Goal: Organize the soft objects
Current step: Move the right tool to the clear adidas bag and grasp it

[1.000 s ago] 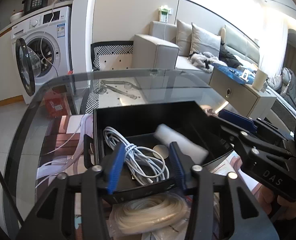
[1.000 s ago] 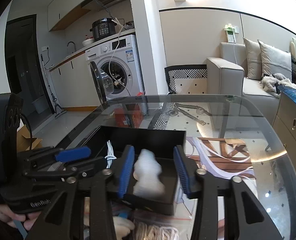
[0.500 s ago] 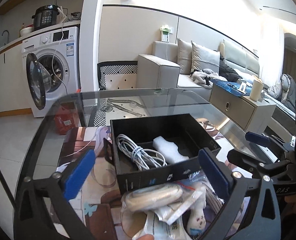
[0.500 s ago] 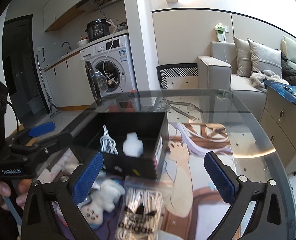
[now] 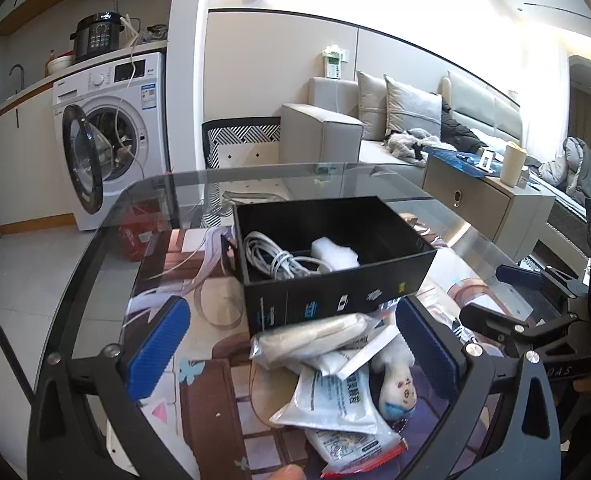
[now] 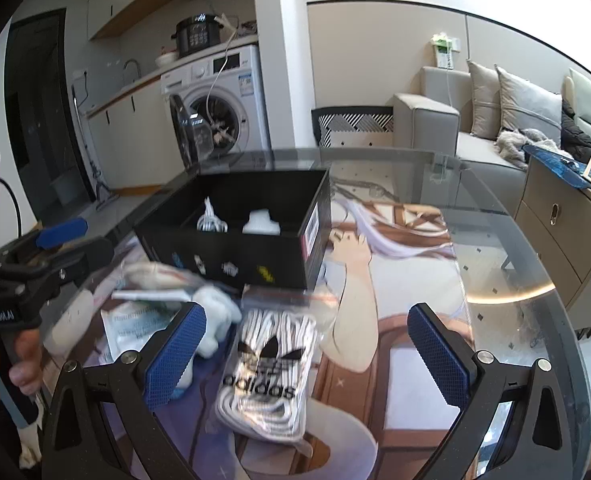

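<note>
A black box (image 5: 335, 300) (image 6: 231, 264) stands on the glass table and holds a coiled white cable (image 5: 275, 260) and a white soft roll (image 5: 335, 254) (image 6: 260, 222). In front of it lies a pile: a bagged cream bundle (image 5: 315, 336), white packets (image 5: 327, 396), a small plush doll (image 5: 397, 384) and a bagged Adidas lace bundle (image 6: 271, 360). My left gripper (image 5: 291, 352) is open and empty above the pile. My right gripper (image 6: 307, 356) is open and empty over the lace bag.
The table's glass rim (image 6: 547, 280) curves to the right, with a printed mat (image 6: 395, 264) under the things. A washing machine (image 5: 111, 136) with an open door, a chair (image 5: 239, 140), a sofa (image 5: 375, 128) and a cabinet (image 5: 483, 204) stand beyond.
My right gripper opened and left the white roll in the box. My left gripper opened too. Both pulled back from the box toward the pile.
</note>
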`<state>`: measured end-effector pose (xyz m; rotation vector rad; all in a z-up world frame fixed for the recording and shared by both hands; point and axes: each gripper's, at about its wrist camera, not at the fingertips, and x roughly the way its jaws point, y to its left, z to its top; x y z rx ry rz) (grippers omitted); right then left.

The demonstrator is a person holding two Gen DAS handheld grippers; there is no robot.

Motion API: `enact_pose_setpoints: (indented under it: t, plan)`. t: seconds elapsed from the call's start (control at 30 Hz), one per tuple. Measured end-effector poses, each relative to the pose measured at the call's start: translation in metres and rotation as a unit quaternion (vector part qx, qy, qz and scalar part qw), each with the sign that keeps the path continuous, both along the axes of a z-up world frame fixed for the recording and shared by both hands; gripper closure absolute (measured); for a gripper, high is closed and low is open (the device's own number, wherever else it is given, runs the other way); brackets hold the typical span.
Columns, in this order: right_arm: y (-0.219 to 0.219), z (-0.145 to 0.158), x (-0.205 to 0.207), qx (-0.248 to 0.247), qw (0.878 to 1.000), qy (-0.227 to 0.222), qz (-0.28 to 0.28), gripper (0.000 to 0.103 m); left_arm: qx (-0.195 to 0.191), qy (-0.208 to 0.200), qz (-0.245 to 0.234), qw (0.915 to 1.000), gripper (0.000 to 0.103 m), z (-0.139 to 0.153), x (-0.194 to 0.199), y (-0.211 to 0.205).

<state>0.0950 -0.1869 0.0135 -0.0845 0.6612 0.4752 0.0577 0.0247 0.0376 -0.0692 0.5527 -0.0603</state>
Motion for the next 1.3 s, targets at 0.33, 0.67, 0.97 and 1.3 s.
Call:
enact_pose_setpoints:
  t: [0.33, 0.67, 0.97, 1.3]
  plan:
    - [0.006, -0.025, 0.003, -0.032, 0.999, 0.039, 0.018, 0.001, 0.014, 0.033, -0.006, 0.9993, 0.000, -0.014, 0.003, -0.002]
    - [0.010, -0.030, 0.002, -0.033, 0.998, 0.058, 0.017, 0.001, 0.023, 0.057, -0.021, 0.9979, 0.000, -0.024, 0.003, -0.012]
    - [0.021, -0.042, 0.007, -0.055, 0.994, 0.090, 0.013, 0.001, 0.024, 0.061, -0.020, 0.9977, 0.000, -0.023, 0.003, -0.010]
    - [0.038, -0.051, 0.010, -0.105, 0.990, 0.097, 0.016, 0.001, 0.019, 0.063, -0.016, 0.9977, 0.000, -0.023, 0.005, -0.004]
